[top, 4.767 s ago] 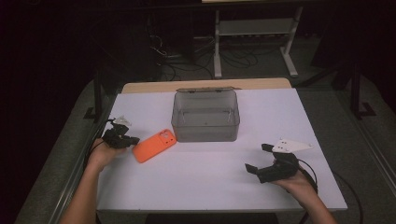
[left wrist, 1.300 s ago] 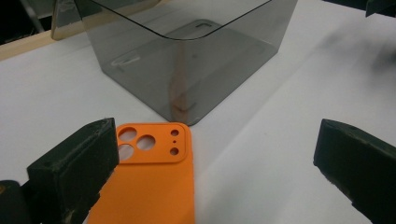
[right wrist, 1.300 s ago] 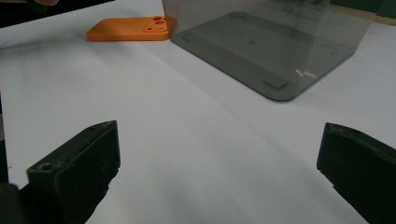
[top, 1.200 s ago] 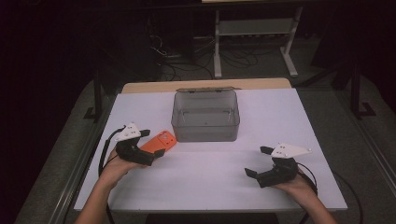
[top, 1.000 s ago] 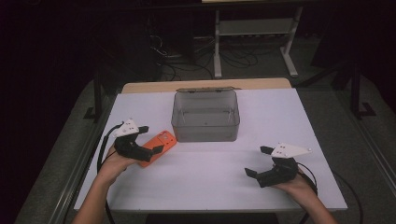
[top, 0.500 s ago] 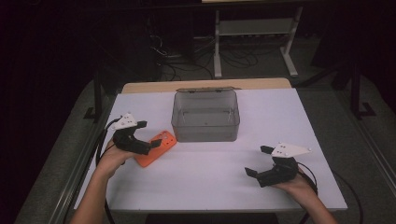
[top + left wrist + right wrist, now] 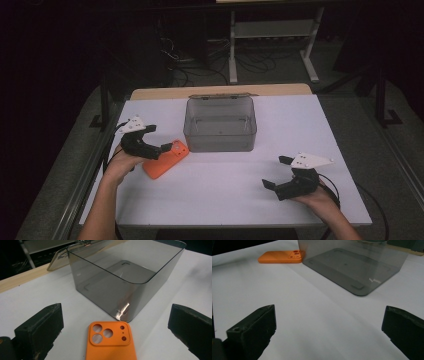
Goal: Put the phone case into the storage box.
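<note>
An orange phone case (image 7: 166, 159) lies flat on the white table (image 7: 225, 195), camera cut-outs up, just left of a smoky clear plastic box (image 7: 220, 125). My left gripper (image 7: 161, 138) hovers open over the case's left end. In the left gripper view the case (image 7: 110, 342) lies between the wide-spread jaws of that gripper (image 7: 117, 315), touching neither, with the box (image 7: 125, 282) right behind it. My right gripper (image 7: 276, 172) rests open at the front right with nothing in it. In the right gripper view, past the gripper (image 7: 329, 322), stand the case (image 7: 280, 257) and the box (image 7: 354, 267).
The box stands open and holds nothing; its lid (image 7: 60, 258) hangs back off the rear edge. A wooden strip (image 7: 220, 91) runs along the table's far edge. Beyond it are a dark floor, cables and a metal stand (image 7: 272, 35).
Over the last second my left gripper has pulled back a little toward the far left, uncovering more of the orange case. The case, the box and my right gripper have stayed put.
</note>
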A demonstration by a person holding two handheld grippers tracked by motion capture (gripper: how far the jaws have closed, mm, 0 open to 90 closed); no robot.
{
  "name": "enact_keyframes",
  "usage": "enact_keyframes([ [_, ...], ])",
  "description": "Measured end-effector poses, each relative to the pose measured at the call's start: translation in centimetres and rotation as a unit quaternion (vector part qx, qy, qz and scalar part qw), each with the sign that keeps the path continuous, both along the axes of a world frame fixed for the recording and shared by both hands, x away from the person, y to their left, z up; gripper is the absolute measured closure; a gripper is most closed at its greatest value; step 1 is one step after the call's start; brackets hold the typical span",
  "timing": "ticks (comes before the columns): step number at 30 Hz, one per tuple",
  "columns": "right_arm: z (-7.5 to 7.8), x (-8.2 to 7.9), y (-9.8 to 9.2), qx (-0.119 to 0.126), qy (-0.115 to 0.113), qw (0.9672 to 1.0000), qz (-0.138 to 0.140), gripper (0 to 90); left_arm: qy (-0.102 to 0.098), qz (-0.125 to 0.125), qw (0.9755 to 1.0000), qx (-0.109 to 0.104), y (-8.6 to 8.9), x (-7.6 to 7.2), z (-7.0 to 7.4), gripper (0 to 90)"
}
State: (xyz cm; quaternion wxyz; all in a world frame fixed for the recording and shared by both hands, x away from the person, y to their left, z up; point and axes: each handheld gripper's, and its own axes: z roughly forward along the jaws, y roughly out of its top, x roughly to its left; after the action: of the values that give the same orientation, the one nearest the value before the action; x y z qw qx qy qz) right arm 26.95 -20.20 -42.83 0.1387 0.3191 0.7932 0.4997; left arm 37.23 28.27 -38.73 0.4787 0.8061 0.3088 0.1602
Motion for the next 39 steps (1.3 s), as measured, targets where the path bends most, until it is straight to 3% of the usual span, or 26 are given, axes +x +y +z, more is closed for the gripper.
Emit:
enact_keyframes([
  [6,0.0,0.0,0.0,0.001,0.0,1.0,0.0,0.0,0.012,0.002,0.9999,0.009,0.2,0.3,-0.4,0.0],
  [13,0.0,0.0,0.0,-0.002,-0.001,1.0,0.002,0.0,0.012,0.002,0.9998,0.019,0.1,0.3,0.0,0.0],
  [26,0.0,0.0,0.0,-0.003,-0.001,1.0,0.004,0.0,0.026,-0.004,0.9983,0.051,-0.2,0.4,-0.4,0.0],
  [39,0.0,0.0,0.0,-0.005,-0.002,1.0,0.004,0.0,0.047,-0.008,0.9948,0.09,-0.5,0.4,-1.1,0.0],
])
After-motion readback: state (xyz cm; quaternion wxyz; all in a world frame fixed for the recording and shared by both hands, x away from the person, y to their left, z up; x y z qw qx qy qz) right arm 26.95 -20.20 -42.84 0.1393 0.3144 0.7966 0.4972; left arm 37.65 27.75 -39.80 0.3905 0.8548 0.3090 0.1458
